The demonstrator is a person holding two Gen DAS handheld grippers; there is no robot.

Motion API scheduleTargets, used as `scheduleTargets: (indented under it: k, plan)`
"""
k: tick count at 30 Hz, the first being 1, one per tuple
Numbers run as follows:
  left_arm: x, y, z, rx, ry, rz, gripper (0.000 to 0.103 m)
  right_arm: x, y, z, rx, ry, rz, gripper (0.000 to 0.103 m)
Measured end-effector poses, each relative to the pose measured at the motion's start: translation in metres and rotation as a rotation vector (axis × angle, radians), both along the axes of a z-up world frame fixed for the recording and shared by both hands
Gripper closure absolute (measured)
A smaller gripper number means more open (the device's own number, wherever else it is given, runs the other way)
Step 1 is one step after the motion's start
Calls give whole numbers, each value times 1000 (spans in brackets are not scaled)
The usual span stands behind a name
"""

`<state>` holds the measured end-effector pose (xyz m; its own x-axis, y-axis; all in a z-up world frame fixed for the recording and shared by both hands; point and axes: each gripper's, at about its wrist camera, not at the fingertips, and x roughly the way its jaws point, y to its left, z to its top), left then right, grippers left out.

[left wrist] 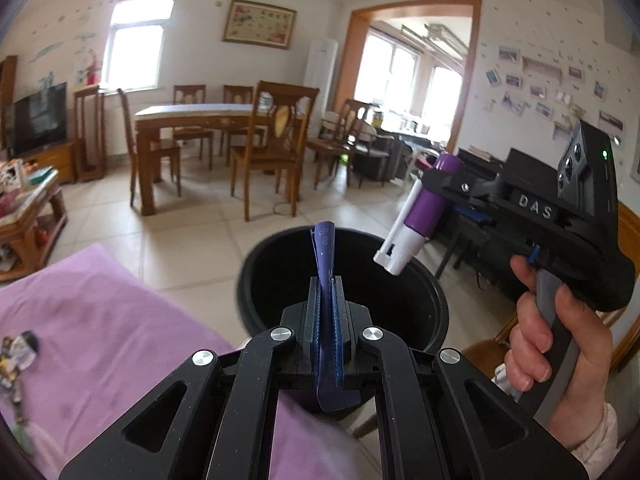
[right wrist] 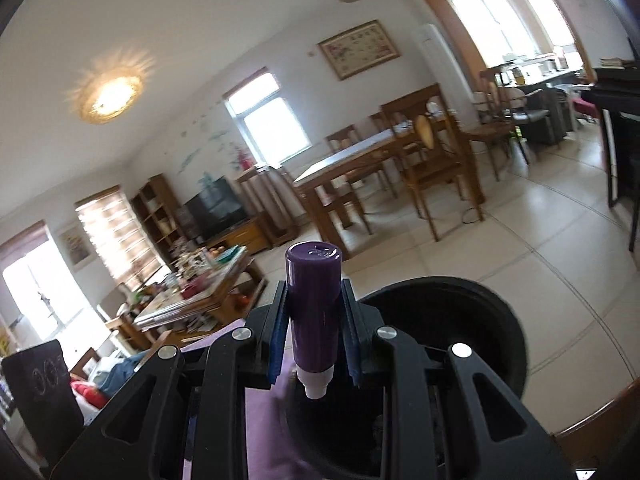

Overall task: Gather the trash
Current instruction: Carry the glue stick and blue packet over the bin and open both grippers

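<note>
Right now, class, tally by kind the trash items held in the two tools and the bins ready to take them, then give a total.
Purple tube with white nozzle, clamped in the right tool: 1
Flat blue-purple wrapper, pinched in the left tool: 1
Black round bin, open, on the floor below both: 1
Total: 3

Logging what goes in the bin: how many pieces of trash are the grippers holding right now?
2. A flat blue wrapper clamped in the left gripper, and a purple tube in the right gripper, both over the black bin.
</note>
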<state>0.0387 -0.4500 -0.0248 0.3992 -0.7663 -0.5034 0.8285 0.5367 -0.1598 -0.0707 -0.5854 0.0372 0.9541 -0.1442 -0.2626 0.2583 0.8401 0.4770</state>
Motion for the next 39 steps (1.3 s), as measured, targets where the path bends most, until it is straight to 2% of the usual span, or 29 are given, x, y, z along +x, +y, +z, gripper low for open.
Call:
scheduleTargets:
  k: [7,13,26,28,29,30,31,32,33,34,39]
  plan:
    - [10,-59,-23,42,-12,-44,97,-10,-22,-21,37,48,-73,78]
    - [5,-87,-41,81,-18,-79,97,-10,-32,-36,67,86,-96,78]
    - [10,-90,-49,111,-10,-73,96,-11,-34,-50,91,129,-101,78]
    - [11,-90,-50,115,-7,-63,92,-10,-35,-50,93,140,-99,78]
    - [11,-88,-48,116,-5,-59,80,-9,-35,-51,97,146,-95,75]
    - [12,-86,-48,115,-7,-47,59,-9,-37,-52,102,150,-89,74]
    - [12,-85,-46,112,-11,-34,46,-8,-38,-53,108,156,-85,70]
    - [12,-83,-44,108,-20,-22,32,-8,-39,-53,112,159,-82,56]
    - [11,-79,-42,101,-33,-12,28,-8,-39,-54,117,159,-81,45]
    - [10,-77,-40,101,-37,-11,28,-9,-38,-53,118,157,-85,27]
    - [13,-48,-28,88,-51,27,17,-9,-33,-49,100,155,-84,24]
